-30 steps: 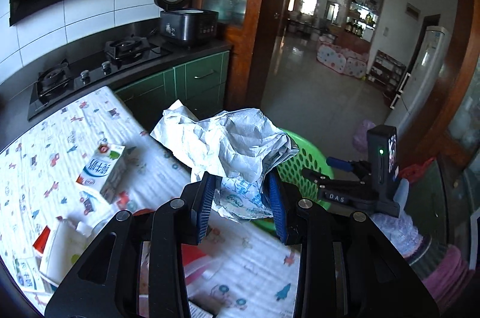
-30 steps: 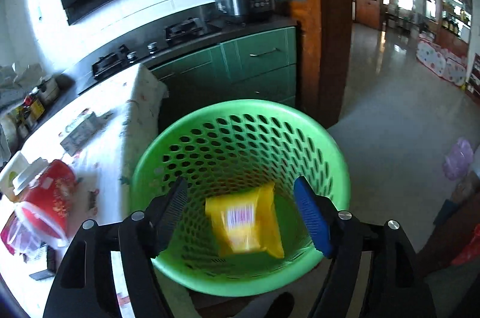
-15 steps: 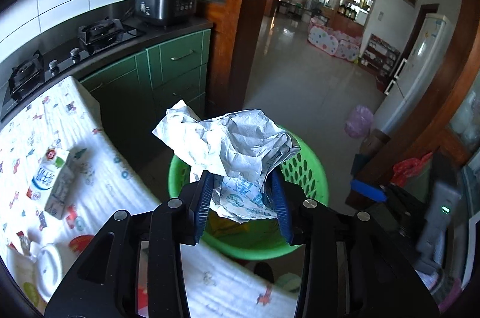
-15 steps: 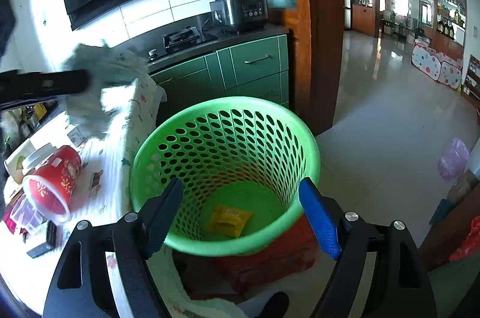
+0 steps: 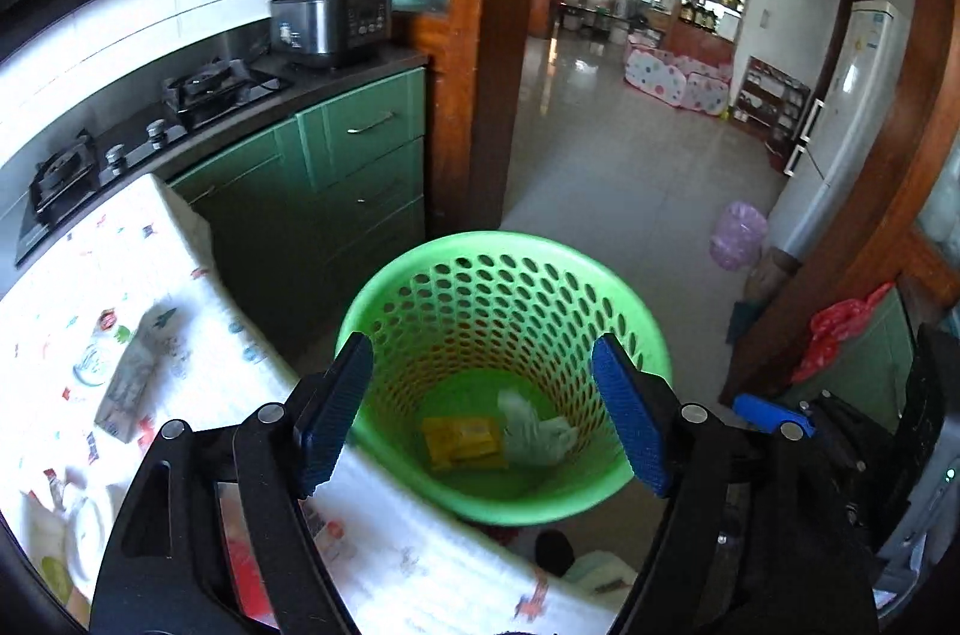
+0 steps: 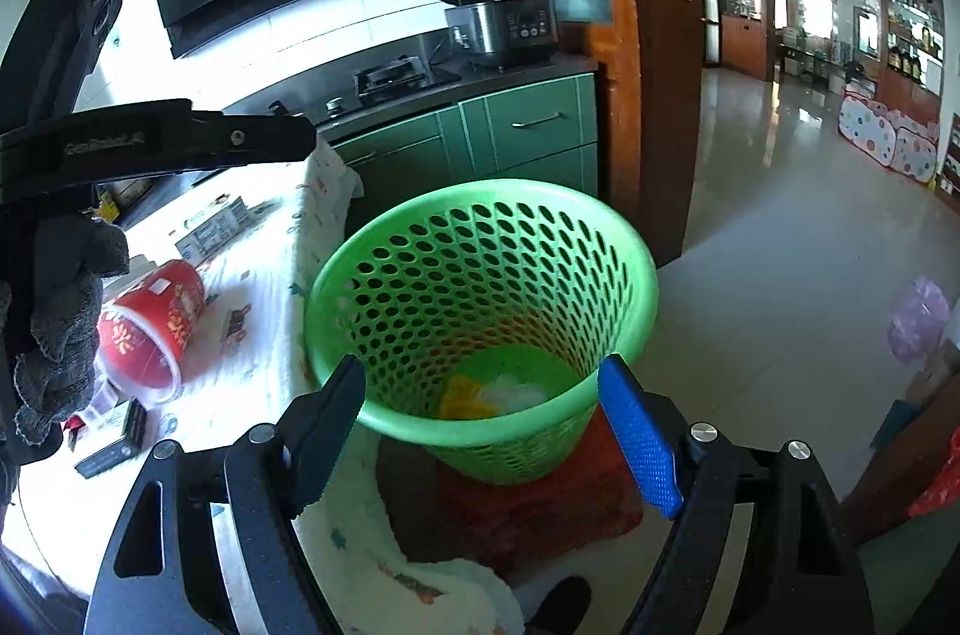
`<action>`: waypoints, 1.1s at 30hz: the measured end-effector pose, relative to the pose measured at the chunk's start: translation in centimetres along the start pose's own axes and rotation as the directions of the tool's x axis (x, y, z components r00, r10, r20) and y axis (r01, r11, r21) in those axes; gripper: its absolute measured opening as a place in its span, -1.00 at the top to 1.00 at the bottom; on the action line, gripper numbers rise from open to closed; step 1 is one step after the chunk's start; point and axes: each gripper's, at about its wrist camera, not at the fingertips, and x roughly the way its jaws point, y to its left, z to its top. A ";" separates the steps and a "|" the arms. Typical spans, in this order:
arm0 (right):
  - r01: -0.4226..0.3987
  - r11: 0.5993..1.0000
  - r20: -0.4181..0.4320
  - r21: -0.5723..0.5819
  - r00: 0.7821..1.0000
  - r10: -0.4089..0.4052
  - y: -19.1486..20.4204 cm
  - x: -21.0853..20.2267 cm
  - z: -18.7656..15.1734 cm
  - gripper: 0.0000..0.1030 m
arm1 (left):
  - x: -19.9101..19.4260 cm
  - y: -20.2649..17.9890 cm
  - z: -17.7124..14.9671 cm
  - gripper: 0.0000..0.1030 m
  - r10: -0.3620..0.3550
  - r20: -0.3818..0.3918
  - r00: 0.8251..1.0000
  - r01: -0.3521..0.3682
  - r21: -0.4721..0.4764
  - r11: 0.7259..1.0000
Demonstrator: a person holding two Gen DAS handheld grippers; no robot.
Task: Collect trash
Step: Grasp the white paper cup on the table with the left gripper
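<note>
- The table [image 5: 180, 287], covered with a white cloth printed in small coloured figures, fills the left of both views; behind it runs a dark counter with green cabinets [image 5: 360, 137], a gas hob [image 5: 204, 89] and a rice cooker [image 5: 327, 17] with its lid up.
- The green perforated basket [image 5: 510, 287] stands just off the table's end on something red [image 6: 540, 503]; its mouth faces up and both grippers point down towards it.
- The left gripper [image 5: 489, 410] hangs over the basket; its jaws have just been opening and now stand spread, with nothing between the blue pads; in the right wrist view its black body [image 6: 156, 137] reaches in from the left, held by a hand in a grey glove [image 6: 60, 329].
- The right gripper [image 6: 486, 431] sits near the basket's near rim; its fingers are spread and grip nothing; its jaws have widened within the last moments.
- A red cup [image 6: 153, 329] lies on its side on the cloth, well left of the basket; a small carton [image 5: 135, 371] lies flat further along the table; a dark flat box [image 6: 111, 440] lies near the cup.
- At the basket's bottom rest the crumpled white paper [image 5: 534, 431] and, touching it on the left, a yellow packet [image 5: 462, 443].
</note>
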 end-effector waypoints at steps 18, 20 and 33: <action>-0.156 0.980 0.011 -0.123 0.987 0.158 9.7 -1.4 1.7 -0.56 | -12.8 12.9 -5.1 -0.58 0.297 0.036 0.954 -0.289 -0.141 0.947; -0.166 0.977 0.009 -0.134 0.986 0.169 10.6 -1.4 1.8 -0.56 | -13.3 14.8 -5.7 -0.59 0.307 0.008 0.952 -0.301 -0.166 0.939; -0.187 0.963 -0.009 -0.197 0.982 0.189 14.6 -0.8 3.0 -0.59 | -12.0 21.6 -8.7 -0.71 0.288 -0.130 0.949 -0.304 -0.123 0.945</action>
